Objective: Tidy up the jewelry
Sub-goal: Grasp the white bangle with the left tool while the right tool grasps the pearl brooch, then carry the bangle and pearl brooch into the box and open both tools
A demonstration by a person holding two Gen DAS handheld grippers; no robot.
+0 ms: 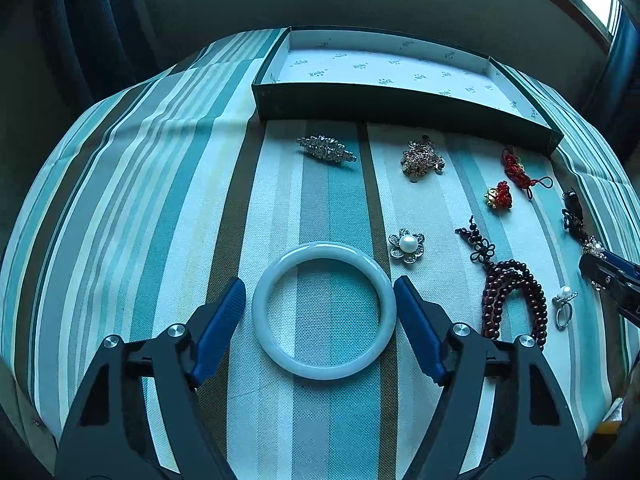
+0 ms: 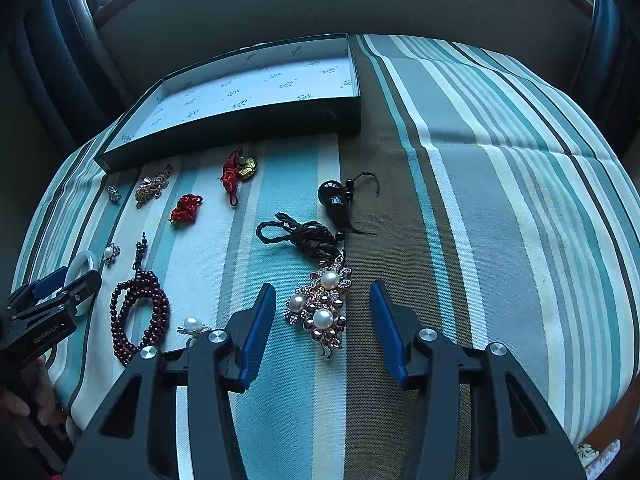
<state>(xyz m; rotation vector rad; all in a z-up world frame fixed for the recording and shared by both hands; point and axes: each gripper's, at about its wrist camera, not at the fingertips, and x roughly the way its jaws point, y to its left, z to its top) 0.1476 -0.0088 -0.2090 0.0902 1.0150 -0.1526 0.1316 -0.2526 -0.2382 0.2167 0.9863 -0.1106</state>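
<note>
Through my left wrist camera I see my left gripper [image 1: 320, 292] spread wide around the pale jade bangle [image 1: 324, 311], which lies flat on the striped cloth [image 1: 160, 200] between the fingers, not yet pinched. Only my right wrist camera shows the pearl brooch [image 2: 322, 308] clearly, lying between the parted fingers of my right gripper [image 2: 323, 294], with the open box [image 2: 240, 80] beyond

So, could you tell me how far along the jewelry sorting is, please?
Nothing looks done: the box shows no jewelry inside. Left gripper is open around the bangle; right gripper is open over the pearl brooch. Every piece, including the beads, lies on the cloth.
</note>
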